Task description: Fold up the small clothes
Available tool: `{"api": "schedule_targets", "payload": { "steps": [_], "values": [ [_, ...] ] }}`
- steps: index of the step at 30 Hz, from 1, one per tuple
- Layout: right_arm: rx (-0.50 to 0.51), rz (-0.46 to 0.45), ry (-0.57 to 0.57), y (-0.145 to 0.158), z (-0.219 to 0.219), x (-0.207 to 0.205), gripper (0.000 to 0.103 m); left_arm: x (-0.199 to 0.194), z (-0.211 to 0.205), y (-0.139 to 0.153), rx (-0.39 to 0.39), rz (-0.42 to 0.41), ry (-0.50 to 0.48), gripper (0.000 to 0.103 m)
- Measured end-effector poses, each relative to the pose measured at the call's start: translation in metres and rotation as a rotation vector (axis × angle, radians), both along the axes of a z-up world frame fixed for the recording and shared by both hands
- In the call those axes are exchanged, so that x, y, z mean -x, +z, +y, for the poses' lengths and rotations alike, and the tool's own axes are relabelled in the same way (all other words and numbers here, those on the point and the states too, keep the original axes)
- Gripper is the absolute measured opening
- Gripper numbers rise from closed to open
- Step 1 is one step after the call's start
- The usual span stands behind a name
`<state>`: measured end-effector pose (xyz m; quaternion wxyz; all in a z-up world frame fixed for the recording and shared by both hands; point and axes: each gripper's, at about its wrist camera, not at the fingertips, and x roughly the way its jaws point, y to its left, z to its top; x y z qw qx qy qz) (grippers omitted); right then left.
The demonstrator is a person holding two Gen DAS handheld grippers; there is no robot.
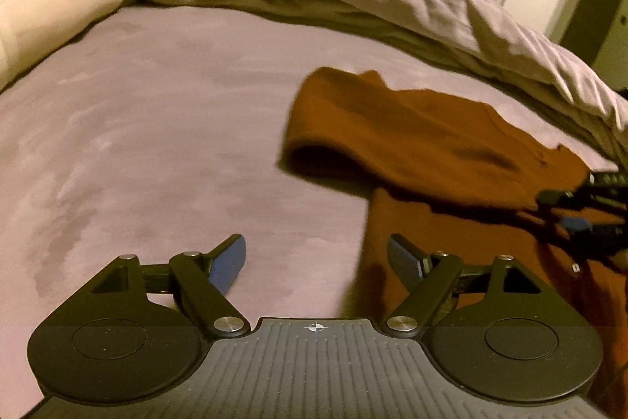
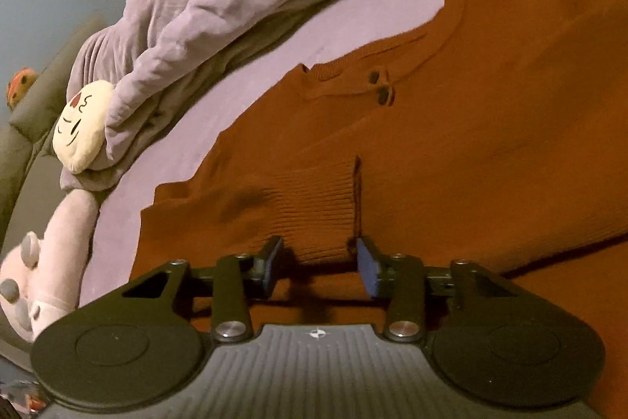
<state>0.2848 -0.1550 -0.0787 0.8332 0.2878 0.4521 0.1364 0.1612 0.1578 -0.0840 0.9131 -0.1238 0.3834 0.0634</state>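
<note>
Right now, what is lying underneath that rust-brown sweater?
The rust-brown sweater lies spread on the lilac bed sheet, which shows all around its edges. One ribbed sleeve cuff is folded onto the sweater's own body. Anything else beneath the fabric is covered and cannot be seen.

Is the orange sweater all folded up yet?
Not yet. One sleeve already lies folded across the rust-orange sweater. The right gripper sits open around that sleeve's ribbed cuff. The left gripper hangs open over the purple bedsheet, holding nothing. The body still lies spread out, unfolded.
</note>
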Motion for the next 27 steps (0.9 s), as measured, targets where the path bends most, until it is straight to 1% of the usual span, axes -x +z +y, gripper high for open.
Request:
{"api": "schedule_targets", "payload": {
  "steps": [1, 2, 3, 4, 5, 8, 9, 12, 15, 17, 20, 21, 22, 23, 25, 26, 27],
  "values": [
    [-0.015, 0.009, -0.002, -0.001, 0.0, -0.003, 0.028, -0.002, -0.004, -0.001, -0.007, 0.001, -0.007, 0.084],
    [-0.03, 0.015, -0.002, -0.002, -0.001, -0.006, 0.013, -0.004, -0.008, -0.001, -0.011, 0.003, -0.012, 0.084],
    [-0.043, 0.02, 0.001, -0.002, -0.002, -0.007, 0.006, -0.007, -0.01, -0.001, -0.016, 0.008, -0.017, 0.084],
    [-0.046, 0.016, 0.0, -0.001, -0.002, -0.008, 0.006, -0.01, -0.012, -0.002, -0.022, 0.012, -0.017, 0.084],
    [-0.032, -0.01, -0.001, 0.005, -0.004, -0.006, 0.005, -0.012, -0.014, -0.002, -0.028, 0.013, -0.018, 0.084],
    [0.039, -0.136, -0.019, 0.029, -0.013, 0.006, 0.005, -0.018, -0.017, -0.003, -0.038, 0.012, -0.018, 0.083],
    [0.084, -0.176, -0.03, 0.036, -0.018, 0.012, 0.005, -0.02, -0.017, -0.004, -0.044, 0.013, -0.017, 0.083],
    [0.214, -0.24, -0.08, 0.049, -0.039, 0.022, 0.005, -0.028, -0.019, -0.008, -0.059, 0.036, -0.005, 0.08],
    [0.358, -0.267, -0.112, 0.051, -0.059, 0.031, 0.005, -0.033, -0.02, -0.011, -0.061, 0.05, 0.007, 0.079],
    [0.417, -0.266, -0.126, 0.047, -0.071, 0.035, 0.005, -0.033, -0.021, -0.011, -0.066, 0.054, 0.008, 0.079],
    [0.466, -0.224, -0.158, 0.035, -0.086, 0.036, 0.005, -0.034, -0.024, -0.009, -0.074, 0.059, 0.002, 0.079],
    [0.464, -0.205, -0.163, 0.03, -0.09, 0.036, 0.006, -0.034, -0.024, -0.008, -0.077, 0.058, -0.002, 0.079],
    [0.427, -0.177, -0.16, 0.025, -0.097, 0.035, 0.006, -0.035, -0.025, -0.007, -0.08, 0.056, -0.005, 0.08],
    [0.366, -0.15, -0.164, 0.02, -0.104, 0.035, 0.007, -0.035, -0.026, -0.007, -0.082, 0.053, -0.008, 0.08],
    [0.279, -0.123, -0.181, 0.012, -0.111, 0.034, 0.017, -0.038, -0.028, -0.005, -0.085, 0.053, -0.012, 0.08],
    [0.237, -0.119, -0.188, 0.009, -0.114, 0.033, 0.026, -0.038, -0.03, -0.005, -0.085, 0.053, -0.013, 0.08],
    [0.201, -0.11, -0.191, 0.006, -0.116, 0.031, 0.032, -0.039, -0.031, -0.004, -0.084, 0.053, -0.014, 0.08]
  ]
}}
